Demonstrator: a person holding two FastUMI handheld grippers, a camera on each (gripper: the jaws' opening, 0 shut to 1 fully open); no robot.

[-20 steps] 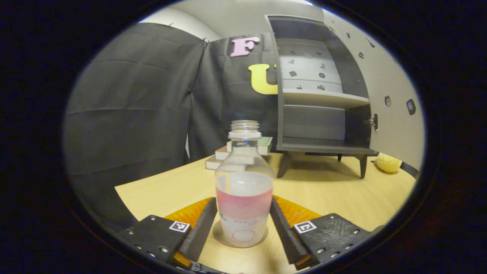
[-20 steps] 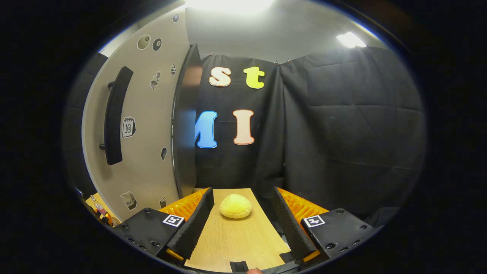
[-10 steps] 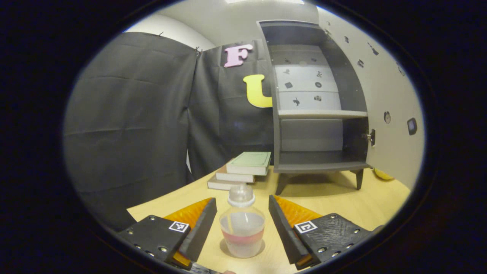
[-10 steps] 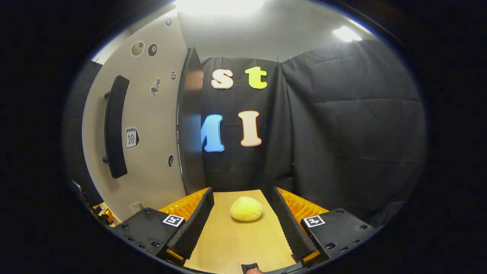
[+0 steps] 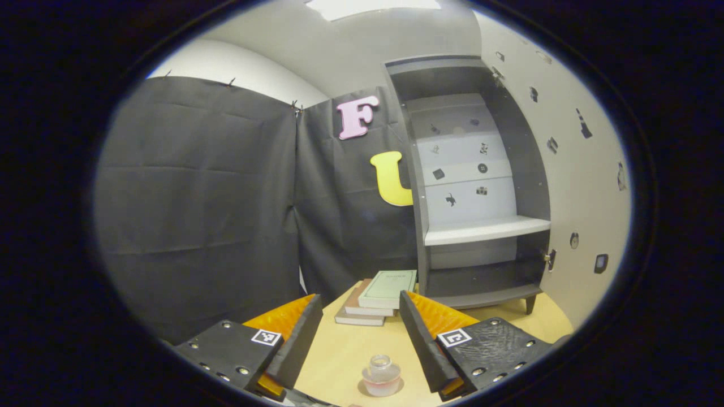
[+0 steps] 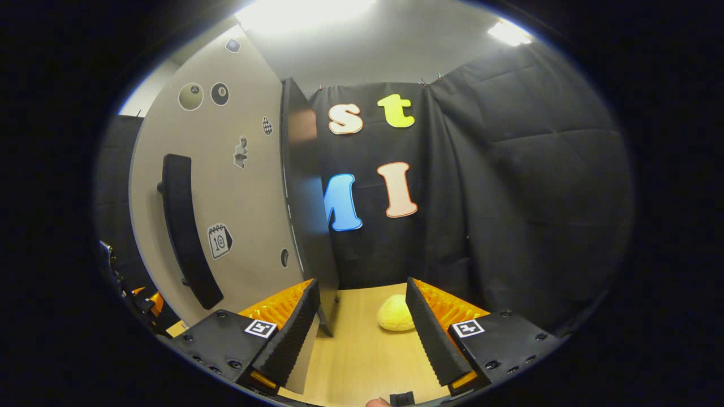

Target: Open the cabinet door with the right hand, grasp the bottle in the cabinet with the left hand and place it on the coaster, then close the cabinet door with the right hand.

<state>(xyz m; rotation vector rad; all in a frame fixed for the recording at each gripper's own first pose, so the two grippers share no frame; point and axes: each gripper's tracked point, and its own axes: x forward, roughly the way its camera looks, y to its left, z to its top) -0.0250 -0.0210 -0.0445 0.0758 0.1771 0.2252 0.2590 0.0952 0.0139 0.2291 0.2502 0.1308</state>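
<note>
In the left gripper view we see our left gripper (image 5: 360,333) with its fingers spread wide and nothing between them, raised above the desk (image 5: 345,353). The bottle (image 5: 381,375) stands upright on the desk below and between the fingers, touching neither, on a round mark that may be the coaster (image 5: 396,389), though we cannot tell for sure. Beyond it a stack of books (image 5: 378,295) lies near the desk's far edge, just left of the cabinet (image 5: 475,186). The cabinet is open, its shelf (image 5: 486,229) and lower compartment bare, and its door (image 5: 571,186) swings out to the right, leaving open desk between the bottle and the cabinet's legs. In the right gripper view our right gripper (image 6: 363,325) also has its fingers well apart, gripping nothing. The door's outer face with its dark handle (image 6: 184,226) stands to the left, the door's free edge just above the left finger. A yellow lump (image 6: 394,314) sits on the desk ahead, partly behind the right finger, near the curtain.
</note>
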